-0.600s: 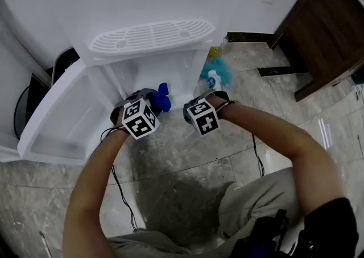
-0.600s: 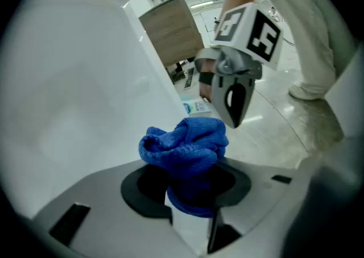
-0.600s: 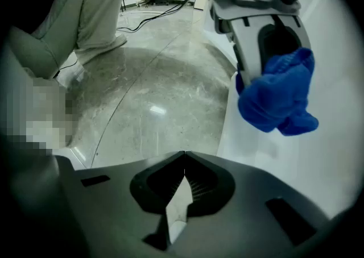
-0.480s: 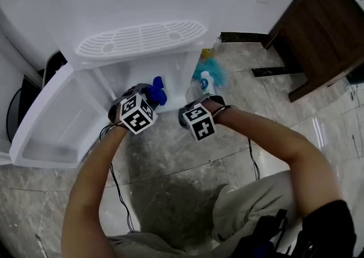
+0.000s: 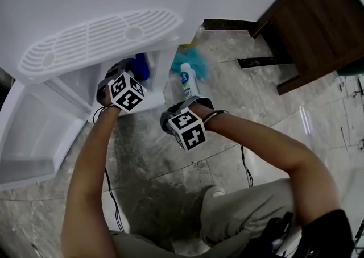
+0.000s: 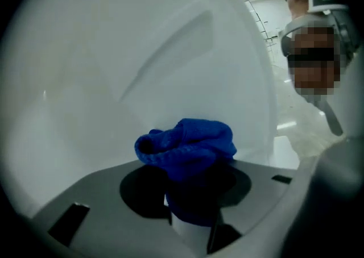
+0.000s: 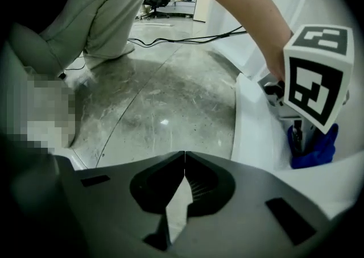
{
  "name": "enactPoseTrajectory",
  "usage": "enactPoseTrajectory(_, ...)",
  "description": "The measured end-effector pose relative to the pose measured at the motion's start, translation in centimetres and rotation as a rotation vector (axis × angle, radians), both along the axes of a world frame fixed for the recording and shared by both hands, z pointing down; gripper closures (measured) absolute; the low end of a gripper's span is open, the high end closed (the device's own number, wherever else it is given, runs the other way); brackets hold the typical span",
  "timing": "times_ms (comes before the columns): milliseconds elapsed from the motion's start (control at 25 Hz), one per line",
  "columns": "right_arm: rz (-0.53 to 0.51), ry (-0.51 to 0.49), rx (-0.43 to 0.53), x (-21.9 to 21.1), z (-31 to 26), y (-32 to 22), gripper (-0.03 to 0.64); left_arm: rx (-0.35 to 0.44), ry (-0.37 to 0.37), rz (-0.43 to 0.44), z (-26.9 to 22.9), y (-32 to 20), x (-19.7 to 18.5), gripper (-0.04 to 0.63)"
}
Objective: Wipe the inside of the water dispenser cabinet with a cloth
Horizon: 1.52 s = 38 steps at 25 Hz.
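Note:
The white water dispenser [image 5: 96, 1] stands with its lower cabinet door [image 5: 28, 132] swung open to the left. My left gripper [image 5: 128, 78] reaches into the cabinet opening under the drip grille [image 5: 96, 38], shut on a bunched blue cloth [image 5: 140, 66]. In the left gripper view the blue cloth [image 6: 187, 143] sits between the jaws, close to the white inner wall [image 6: 142, 52]. My right gripper [image 5: 176, 120] hangs outside, over the floor in front of the cabinet. Its jaws [image 7: 183, 166] are shut and hold nothing. From there the cloth [image 7: 313, 149] shows below the left gripper's cube.
A white spray bottle [image 5: 186, 80] and a teal fluffy duster [image 5: 190, 58] lie on the marble floor right of the dispenser. A dark wooden cabinet [image 5: 318, 18] stands at the far right. Cables [image 5: 111, 194] trail across the floor by the person's legs.
The left gripper has pushed deeper into the cabinet with the blue cloth. The head view has swung toward the dispenser. The right gripper has stayed over the floor outside.

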State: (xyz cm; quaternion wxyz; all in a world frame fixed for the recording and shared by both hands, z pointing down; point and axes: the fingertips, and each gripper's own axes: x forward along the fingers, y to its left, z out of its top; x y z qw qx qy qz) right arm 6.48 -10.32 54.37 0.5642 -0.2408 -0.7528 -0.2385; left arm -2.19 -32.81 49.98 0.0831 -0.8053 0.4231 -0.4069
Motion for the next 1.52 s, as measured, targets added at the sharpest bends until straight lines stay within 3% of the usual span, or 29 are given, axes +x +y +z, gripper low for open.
enactPoseTrajectory(320, 0.034, 0.015, -0.03, 1.8, 0.7, 0.1, 0.618, 0.025, -0.041, -0.15, -0.3, -4.4, -1.9, 0.44)
enactPoseTrajectory(480, 0.01, 0.032, -0.021, 2.0, 1.4, 0.3, 0.618, 0.046, -0.059, -0.161, -0.5, -3.7, -2.0, 0.439)
enactPoseTrajectory(680, -0.021, 0.029, -0.028, 0.8, 1.5, 0.8, 0.618, 0.109, -0.132, -0.137, -0.7, -1.8, -0.8, 0.439)
enactPoseTrajectory(840, -0.033, 0.013, -0.038, 0.1, 1.4, 1.6, 0.618, 0.104, -0.139, -0.112, -0.5, -2.2, -0.9, 0.439)
enactPoseTrajectory(1040, -0.051, 0.016, -0.038, 1.1, 1.2, 2.3, 0.618, 0.046, -0.072, -0.161, -0.4, -4.2, -2.0, 0.439)
enactPoseTrajectory(1200, -0.06, 0.043, -0.028, 2.3, 1.6, 2.2, 0.618, 0.058, -0.085, -0.173, -0.5, -3.8, -1.9, 0.44)
enactPoseTrajectory(1520, -0.086, 0.017, -0.034, 0.1, 1.5, 2.4, 0.618, 0.041, -0.049, -0.122, -0.2, -1.9, -0.8, 0.439)
